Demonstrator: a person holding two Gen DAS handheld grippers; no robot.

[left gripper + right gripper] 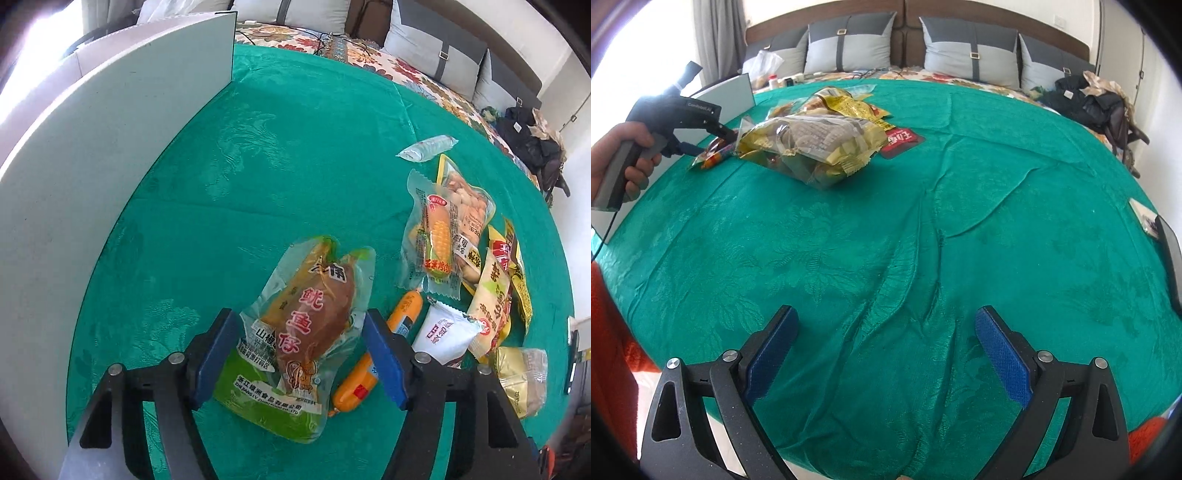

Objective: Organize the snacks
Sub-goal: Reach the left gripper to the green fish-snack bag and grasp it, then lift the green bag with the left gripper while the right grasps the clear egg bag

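Note:
A clear squid snack packet (pixel 314 317) with a brown piece inside and a green lower end lies on the green cloth (pixel 277 166). My left gripper (pixel 300 317) straddles its middle, and both blue pads (pixel 216 354) touch the packet's side edges. In the right wrist view a hand holds that left gripper (pixel 714 146) at the far left, fingertips down at a reddish packet (pixel 713 157). My right gripper (pixel 886 314) hangs open over bare cloth (pixel 923 221), with nothing between its fingers.
A white board (pixel 92 147) stands along the cloth's left edge. Several snack packets (pixel 443 240) and two orange sausages (pixel 406 310) lie right of the left gripper. A yellow bag pile (pixel 820 140) sits far left. Pillows (pixel 967 48) and dark clothes (pixel 1089 99) lie behind.

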